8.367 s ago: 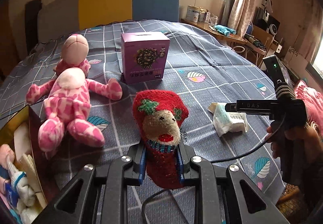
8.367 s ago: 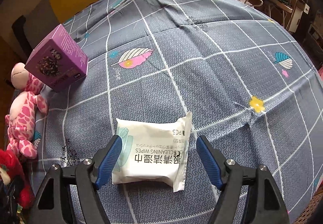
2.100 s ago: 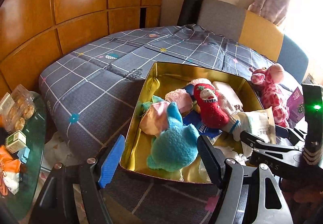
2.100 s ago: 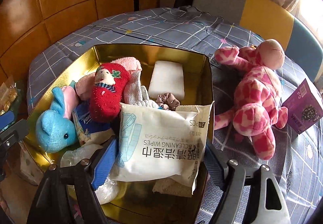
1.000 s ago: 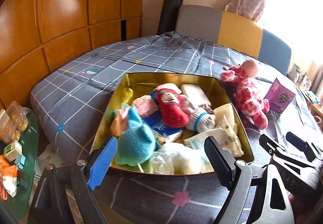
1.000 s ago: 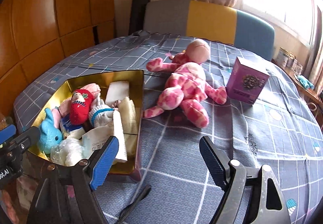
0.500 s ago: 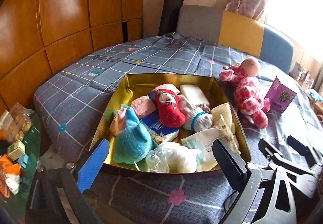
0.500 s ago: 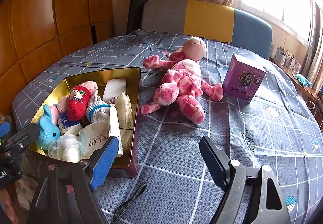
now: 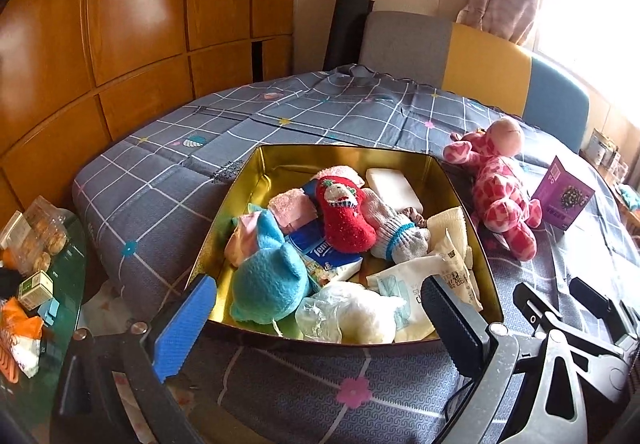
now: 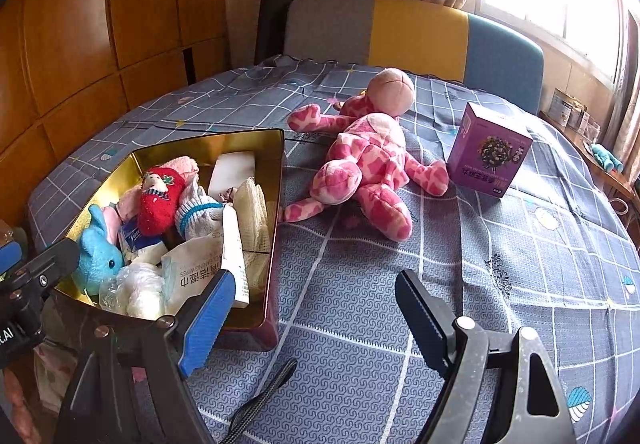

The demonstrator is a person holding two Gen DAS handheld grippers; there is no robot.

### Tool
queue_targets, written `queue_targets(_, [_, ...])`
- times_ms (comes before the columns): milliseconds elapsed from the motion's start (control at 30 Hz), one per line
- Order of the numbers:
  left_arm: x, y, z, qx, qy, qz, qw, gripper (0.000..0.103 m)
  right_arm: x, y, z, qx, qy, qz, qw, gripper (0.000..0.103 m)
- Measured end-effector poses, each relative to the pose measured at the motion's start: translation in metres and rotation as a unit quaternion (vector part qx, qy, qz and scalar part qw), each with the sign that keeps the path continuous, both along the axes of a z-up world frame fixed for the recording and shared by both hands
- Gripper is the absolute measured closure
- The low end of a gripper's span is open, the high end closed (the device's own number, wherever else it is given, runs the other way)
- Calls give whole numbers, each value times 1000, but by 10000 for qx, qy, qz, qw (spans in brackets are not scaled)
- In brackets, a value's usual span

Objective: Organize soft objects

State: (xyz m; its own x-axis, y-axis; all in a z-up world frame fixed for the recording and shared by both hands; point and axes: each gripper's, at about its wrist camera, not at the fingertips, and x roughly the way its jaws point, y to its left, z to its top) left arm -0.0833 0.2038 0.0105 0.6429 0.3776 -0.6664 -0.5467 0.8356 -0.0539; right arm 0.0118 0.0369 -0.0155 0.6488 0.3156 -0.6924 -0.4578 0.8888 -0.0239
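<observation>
A gold tin box (image 9: 256, 180) (image 10: 276, 180) on the bed holds a red sock (image 9: 344, 216) (image 10: 160, 200), a blue plush (image 9: 268, 276) (image 10: 96, 248), a white wipes pack (image 9: 420, 284) (image 10: 200, 272) and other soft items. A pink spotted plush toy (image 9: 500, 192) (image 10: 368, 160) lies on the quilt right of the box. My left gripper (image 9: 316, 308) is open and empty at the box's near edge. My right gripper (image 10: 312, 304) is open and empty over the quilt, right of the box.
A purple carton (image 9: 566, 198) (image 10: 488, 150) stands beyond the plush toy. A glass side table (image 9: 36, 264) with snacks sits left of the bed. A grey, yellow and blue headboard (image 10: 416, 32) and wooden wall panels (image 9: 140, 24) lie behind.
The red sock and wipes pack went from the grippers into the box. Both grippers opened and pulled back from the box; in the last second they moved little.
</observation>
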Motion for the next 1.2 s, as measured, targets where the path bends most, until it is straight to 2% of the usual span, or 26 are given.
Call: queue_targets(1200, [2, 0, -4, -70, 63, -67, 9999, 0, 0, 4, -6, -41, 93, 50, 9999, 20])
